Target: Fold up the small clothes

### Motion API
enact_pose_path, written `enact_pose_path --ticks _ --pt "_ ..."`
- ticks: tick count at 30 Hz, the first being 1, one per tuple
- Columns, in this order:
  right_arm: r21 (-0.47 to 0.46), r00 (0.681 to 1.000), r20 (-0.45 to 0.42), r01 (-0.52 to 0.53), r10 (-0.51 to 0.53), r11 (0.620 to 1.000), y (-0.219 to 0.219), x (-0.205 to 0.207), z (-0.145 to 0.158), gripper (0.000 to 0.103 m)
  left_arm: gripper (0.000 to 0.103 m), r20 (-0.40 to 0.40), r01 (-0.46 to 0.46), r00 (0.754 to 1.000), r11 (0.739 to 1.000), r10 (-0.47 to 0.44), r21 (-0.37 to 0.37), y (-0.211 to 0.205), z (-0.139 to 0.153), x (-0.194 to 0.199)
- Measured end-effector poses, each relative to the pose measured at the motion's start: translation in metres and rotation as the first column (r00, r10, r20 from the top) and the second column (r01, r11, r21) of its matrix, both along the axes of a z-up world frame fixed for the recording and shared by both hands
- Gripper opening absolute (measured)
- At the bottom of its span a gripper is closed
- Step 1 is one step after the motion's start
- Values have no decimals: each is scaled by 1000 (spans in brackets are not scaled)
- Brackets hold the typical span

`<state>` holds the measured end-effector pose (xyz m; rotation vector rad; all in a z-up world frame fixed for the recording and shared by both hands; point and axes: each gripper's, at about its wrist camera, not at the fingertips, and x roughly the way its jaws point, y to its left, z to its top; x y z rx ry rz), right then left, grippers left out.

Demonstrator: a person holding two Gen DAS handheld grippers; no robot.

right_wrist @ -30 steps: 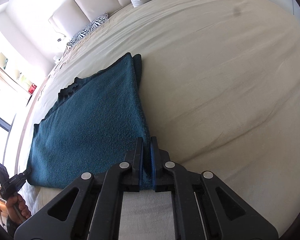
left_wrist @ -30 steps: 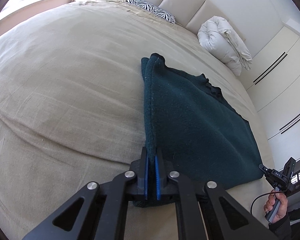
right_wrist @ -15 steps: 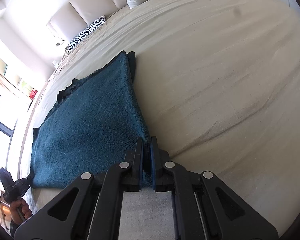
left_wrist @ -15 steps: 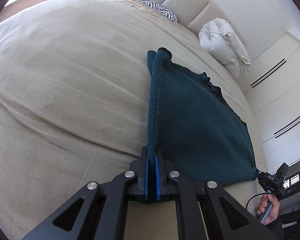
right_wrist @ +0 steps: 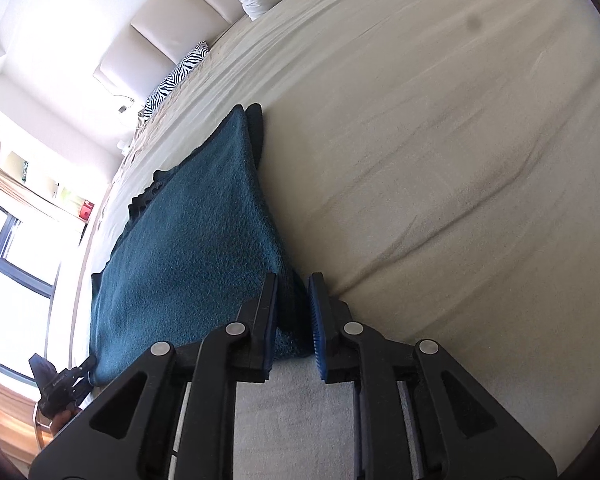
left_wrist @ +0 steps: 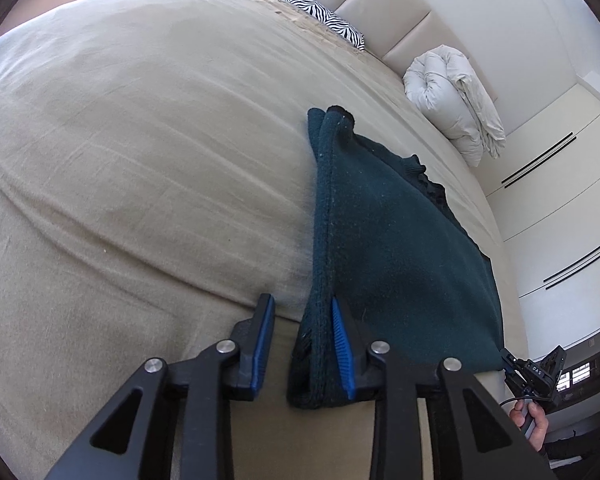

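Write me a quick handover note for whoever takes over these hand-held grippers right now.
Left hand-held gripper: jaws opening, near-left corner of the teal garment between them, no longer pinched.
Right hand-held gripper: jaws opening too, near-right corner loose in the gap.
Garment: lies folded over on the beige bed cover, its near edge at both grippers.
Done: this fold is laid down.
Left: draw both grippers clear, then probably another fold.

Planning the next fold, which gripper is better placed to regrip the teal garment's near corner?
Left gripper, probably: its opening jaws leave the teal garment against one pad. The right gripper, also opening, straddles its corner.
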<state>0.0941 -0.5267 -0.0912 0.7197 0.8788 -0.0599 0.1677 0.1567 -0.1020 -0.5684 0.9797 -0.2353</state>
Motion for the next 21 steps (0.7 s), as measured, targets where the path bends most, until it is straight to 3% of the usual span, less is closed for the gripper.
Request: enact_pose_path --ticks 2,4,6,9,15,21 --pt "-6 1000 -9 13 -13 1000 0 -5 5 17 44 26 -42 999 998 41 43 2 15 -6" --pt "-28 999 13 36 -36 999 -1 -13 17 17 44 87 -79 994 992 71 99 3 37 -12" --pt "-66 996 50 72 -69 995 -1 -21 34 17 49 154 -72 987 984 46 163 -5 59 -12" --pt "-37 992 118 58 -53 998 10 -14 57 18 53 209 -13 977 971 -38 238 -35 79 3" --pt "33 971 167 -177 169 984 91 74 78 18 56 184 98 970 949 -159 301 -104 77 69" --pt "168 955 136 -285 265 944 164 173 47 18 56 148 87 977 919 -155 384 -127 52 126"
